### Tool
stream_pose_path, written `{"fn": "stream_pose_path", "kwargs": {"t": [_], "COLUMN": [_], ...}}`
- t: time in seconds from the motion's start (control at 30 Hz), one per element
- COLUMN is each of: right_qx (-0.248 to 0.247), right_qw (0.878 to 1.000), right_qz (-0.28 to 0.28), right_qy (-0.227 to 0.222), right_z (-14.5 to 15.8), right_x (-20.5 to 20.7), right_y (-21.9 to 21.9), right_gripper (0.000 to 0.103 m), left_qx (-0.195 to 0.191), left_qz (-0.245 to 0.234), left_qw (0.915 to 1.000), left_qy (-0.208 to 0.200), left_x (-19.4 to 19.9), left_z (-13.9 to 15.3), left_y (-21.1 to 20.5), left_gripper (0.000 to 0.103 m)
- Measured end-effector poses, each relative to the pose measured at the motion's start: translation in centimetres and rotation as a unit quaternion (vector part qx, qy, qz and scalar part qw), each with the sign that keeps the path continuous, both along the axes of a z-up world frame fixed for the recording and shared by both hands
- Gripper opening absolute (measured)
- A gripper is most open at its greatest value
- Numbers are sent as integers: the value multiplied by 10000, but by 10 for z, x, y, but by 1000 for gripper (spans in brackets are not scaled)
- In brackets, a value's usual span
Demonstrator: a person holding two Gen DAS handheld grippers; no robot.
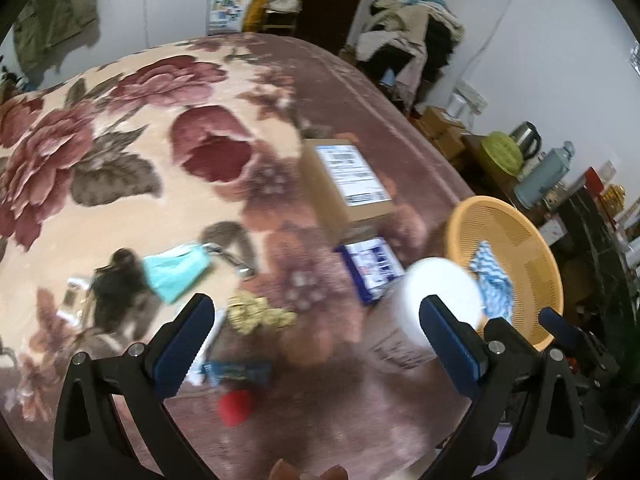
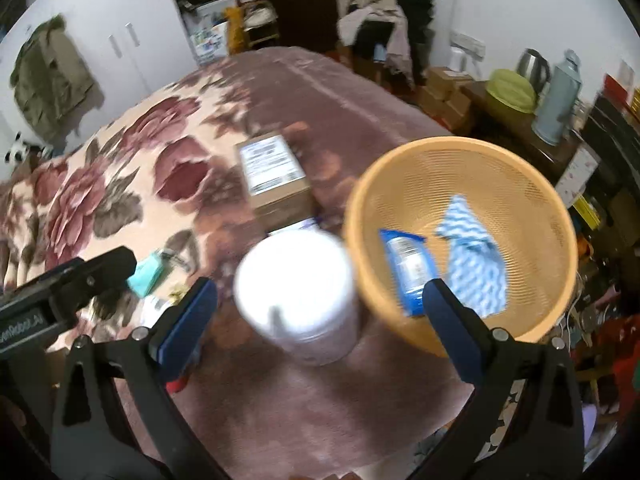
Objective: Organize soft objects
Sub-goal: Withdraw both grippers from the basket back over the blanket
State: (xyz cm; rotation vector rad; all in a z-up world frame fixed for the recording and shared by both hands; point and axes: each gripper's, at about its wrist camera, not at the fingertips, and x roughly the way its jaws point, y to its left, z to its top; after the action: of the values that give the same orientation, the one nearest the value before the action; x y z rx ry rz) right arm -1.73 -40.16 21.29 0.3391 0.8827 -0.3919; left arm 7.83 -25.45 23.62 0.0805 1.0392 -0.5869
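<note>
Here, low in the left wrist view, the left gripper (image 1: 316, 328) hangs with fingers apart over the floral bed blanket (image 1: 120, 152). At left lies a teal face mask (image 1: 176, 272); the white roll (image 1: 436, 300) stands right of centre; the orange basket (image 2: 552, 216), right, holds a blue-striped cloth (image 2: 476, 272). The right gripper (image 2: 320, 308) is likewise spread, gripping nothing.

Home bedroom, floral bed blanket (image 1: 120, 128) (wardrobe (image 2: 120, 40) behind)

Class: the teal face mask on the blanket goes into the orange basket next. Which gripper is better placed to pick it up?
Left. The mask lies just ahead of the open left gripper; the right gripper faces the basket.
</note>
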Motion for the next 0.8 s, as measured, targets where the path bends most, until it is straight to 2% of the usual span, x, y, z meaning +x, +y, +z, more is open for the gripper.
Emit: {"fn": "stream_pose_path", "kwargs": {"t": [0.4, 0.8], "right_qx": [-171, -116], "right_qw": [9972, 9942], "right_qz": [668, 907], "right_qy": [283, 569], "right_z": [-21, -49], "right_x": [27, 42], "right_y": [87, 126], "right_gripper": [103, 103], "left_qx": [214, 362], "left_qz": [272, 434], "left_qw": [9994, 9981], "left_qy": [54, 252], "left_x": [8, 17], "left_z": [-33, -65], "left_y": [69, 103], "left_gripper": [103, 103]}}
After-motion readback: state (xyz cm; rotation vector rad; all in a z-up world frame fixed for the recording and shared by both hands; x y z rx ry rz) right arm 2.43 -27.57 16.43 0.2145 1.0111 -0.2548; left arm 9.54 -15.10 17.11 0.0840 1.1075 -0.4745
